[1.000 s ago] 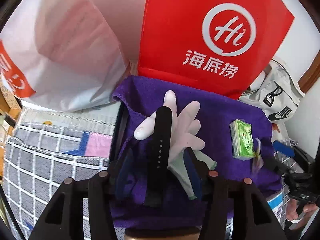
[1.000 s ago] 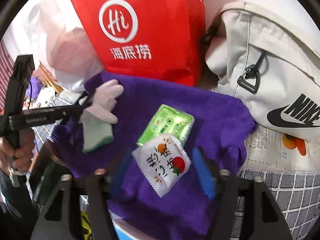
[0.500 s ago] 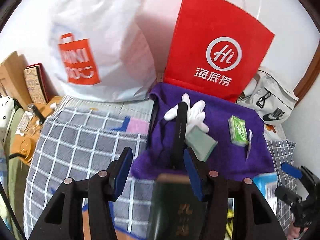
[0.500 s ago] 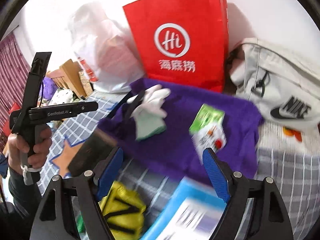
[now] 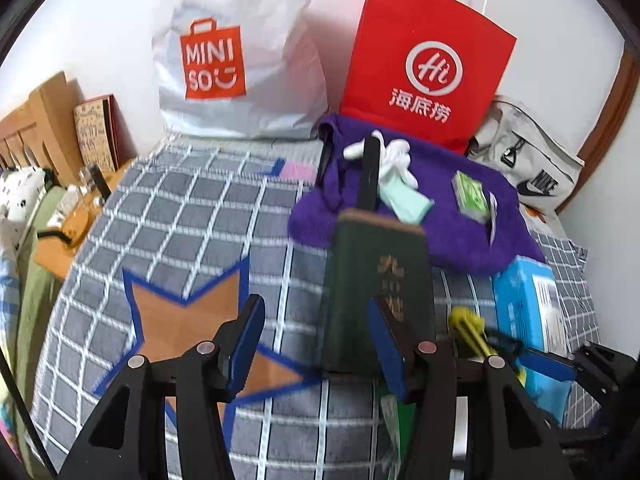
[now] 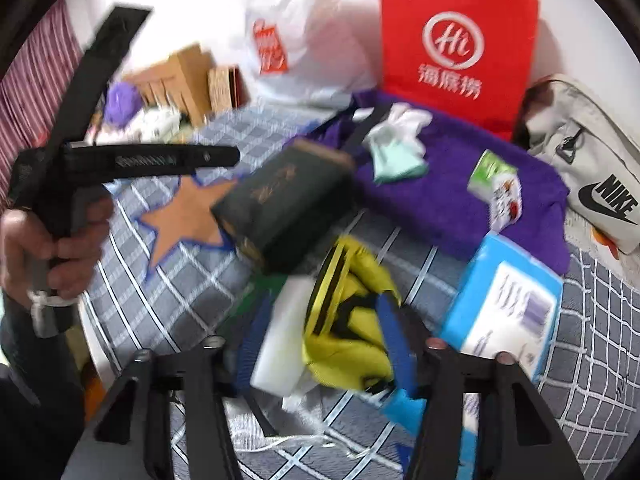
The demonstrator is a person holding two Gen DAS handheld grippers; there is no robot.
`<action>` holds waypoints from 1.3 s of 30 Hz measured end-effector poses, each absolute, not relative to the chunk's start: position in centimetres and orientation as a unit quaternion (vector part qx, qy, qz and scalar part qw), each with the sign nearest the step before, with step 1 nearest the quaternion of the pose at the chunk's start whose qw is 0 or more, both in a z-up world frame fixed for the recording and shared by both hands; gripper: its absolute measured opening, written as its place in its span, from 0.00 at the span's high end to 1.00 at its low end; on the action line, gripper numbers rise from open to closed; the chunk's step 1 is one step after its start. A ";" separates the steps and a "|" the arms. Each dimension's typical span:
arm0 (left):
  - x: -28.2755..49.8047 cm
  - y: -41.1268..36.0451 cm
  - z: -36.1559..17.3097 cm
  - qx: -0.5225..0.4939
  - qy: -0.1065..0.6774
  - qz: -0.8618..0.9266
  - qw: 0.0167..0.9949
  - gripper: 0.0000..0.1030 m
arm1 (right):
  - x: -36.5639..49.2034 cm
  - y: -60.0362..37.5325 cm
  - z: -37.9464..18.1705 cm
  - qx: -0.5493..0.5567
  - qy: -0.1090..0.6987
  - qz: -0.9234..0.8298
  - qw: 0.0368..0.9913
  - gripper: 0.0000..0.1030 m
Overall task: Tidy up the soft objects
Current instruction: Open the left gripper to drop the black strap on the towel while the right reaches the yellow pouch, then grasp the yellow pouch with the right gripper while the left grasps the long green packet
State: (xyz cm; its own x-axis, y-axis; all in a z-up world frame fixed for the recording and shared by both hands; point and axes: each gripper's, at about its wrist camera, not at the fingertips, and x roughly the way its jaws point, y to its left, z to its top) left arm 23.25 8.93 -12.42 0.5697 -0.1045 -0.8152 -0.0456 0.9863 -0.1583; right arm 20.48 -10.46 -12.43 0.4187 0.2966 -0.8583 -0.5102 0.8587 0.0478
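A purple towel [image 5: 452, 216] lies on the checked bedspread by the red paper bag [image 5: 424, 60]. On it rest a white glove [image 5: 394, 160], a black strap [image 5: 369, 176], a green tissue pack [image 5: 470, 196] and a snack packet [image 6: 506, 200]. My left gripper [image 5: 316, 344] is open and empty, pulled back over the bedspread, with a dark green book [image 5: 378, 292] beside its right finger. My right gripper [image 6: 324, 344] is open, its fingers either side of a yellow cloth item [image 6: 348, 320]. The towel [image 6: 460, 192] lies farther off.
A white Miniso bag [image 5: 236, 60] and a grey Nike bag [image 5: 532, 164] stand at the back. A blue box [image 6: 504, 312] lies near the towel's front edge. An orange star patch [image 5: 188, 320] marks the checked bedspread [image 5: 192, 216]. Cardboard and clutter sit at the left.
Both grippers have pulled back and away from the purple towel. The book, yellow cloth and blue box have come into view in front.
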 end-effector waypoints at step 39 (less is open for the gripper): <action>17.3 6.0 -17.4 -0.140 0.507 -0.139 0.839 0.50 | 16.1 -13.0 -10.1 -0.072 0.459 0.201 0.862 0.81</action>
State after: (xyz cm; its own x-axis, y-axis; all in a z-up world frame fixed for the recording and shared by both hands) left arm 17.31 6.05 -17.37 0.4479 -0.3751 -0.8116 0.0906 0.9221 -0.3761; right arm 16.06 -12.99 -10.12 0.4980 0.2800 -0.8207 -0.4118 0.9093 0.0603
